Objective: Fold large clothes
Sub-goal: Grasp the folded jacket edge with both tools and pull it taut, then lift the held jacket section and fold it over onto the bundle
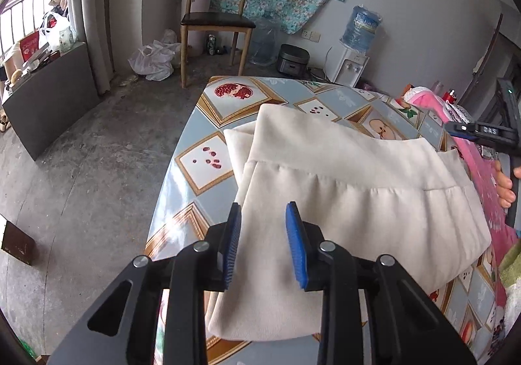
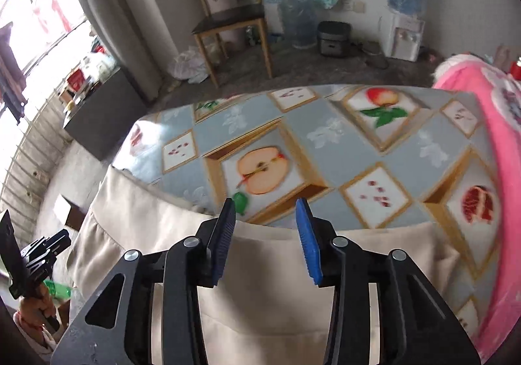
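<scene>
Garment (image 1: 342, 189) folded below both parted tools (image 1: 263, 218).

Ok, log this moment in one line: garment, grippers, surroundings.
garment: cream skirt folded on table | left gripper: jaws open, empty | right gripper: jaws open, empty | beside: pink cloth

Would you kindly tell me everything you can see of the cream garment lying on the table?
The cream garment looks like a soft, matte, slightly velvety skirt or pair of trousers; which one I cannot tell. A wide, smooth waistband crosses it, with small gathers in the cloth below the seam. It lies folded and mostly flat on the fruit-patterned tablecloth, one layer peeking out beneath at the far corner. Its right side reaches a pink garment. Both grippers, left gripper and right gripper, hover open above it, gripping nothing.
</scene>
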The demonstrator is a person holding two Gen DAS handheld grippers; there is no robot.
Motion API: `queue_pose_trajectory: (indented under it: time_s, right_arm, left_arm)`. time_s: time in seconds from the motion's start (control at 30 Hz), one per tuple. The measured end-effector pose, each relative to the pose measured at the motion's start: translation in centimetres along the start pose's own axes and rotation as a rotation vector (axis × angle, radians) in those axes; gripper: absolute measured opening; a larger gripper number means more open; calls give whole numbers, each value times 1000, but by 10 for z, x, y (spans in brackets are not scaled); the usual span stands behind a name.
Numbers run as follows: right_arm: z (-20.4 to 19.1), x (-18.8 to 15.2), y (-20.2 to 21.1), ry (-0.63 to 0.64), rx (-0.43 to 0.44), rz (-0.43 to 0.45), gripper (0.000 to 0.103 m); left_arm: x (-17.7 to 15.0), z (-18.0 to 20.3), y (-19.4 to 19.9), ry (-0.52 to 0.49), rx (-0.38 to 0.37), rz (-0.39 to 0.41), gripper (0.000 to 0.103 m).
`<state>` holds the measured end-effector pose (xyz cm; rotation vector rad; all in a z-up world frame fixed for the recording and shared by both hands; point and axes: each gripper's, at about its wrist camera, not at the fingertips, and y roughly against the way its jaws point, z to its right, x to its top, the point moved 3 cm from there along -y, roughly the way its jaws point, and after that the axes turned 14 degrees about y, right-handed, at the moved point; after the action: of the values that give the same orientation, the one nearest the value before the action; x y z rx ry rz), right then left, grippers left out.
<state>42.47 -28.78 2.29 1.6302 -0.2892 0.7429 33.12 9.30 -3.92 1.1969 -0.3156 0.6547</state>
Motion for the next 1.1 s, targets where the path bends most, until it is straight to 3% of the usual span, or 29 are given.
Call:
queue_pose_trajectory:
  time_s: [0.1, 0.17, 0.33, 0.5, 0.67, 0.73, 0.8, 0.9, 1.0, 1.1]
  right_arm:
    - [65, -28, 26, -171, -66, 6, 44]
    - [102, -52, 30, -297, -54, -22, 45]
    - [122, -86, 13, -380, 20, -72, 43]
    - [99, -69, -1, -325, 67, -36, 43]
    - [75, -59, -27, -145, -71, -133, 39]
    - [68, -63, -33, -61, -169, -176, 16]
    - [67, -64, -22, -63, -180, -132, 5]
    - [70, -61, 20, -96, -192, 2, 4]
    - [77, -61, 58, -151, -159, 123, 4]
    - [85, -62, 54, -158, -173, 112, 4]
  left_arm:
    - [17, 5, -21, 18, -33, -50, 28]
    - [24, 5, -38, 42, -42, -96, 28]
    - [31, 4, -60, 69, -22, -130, 23]
    - [32, 3, -60, 48, 14, -117, 11]
    - [30, 8, -63, -5, 63, -110, 9]
    - [29, 11, -64, -30, 82, -100, 8]
    - [27, 14, -64, -66, 99, -81, 4]
    - [28, 17, -53, -117, 114, -31, 2]
    - [37, 19, -23, -101, 68, 50, 2]
    - [45, 16, -13, -67, 38, 62, 2]
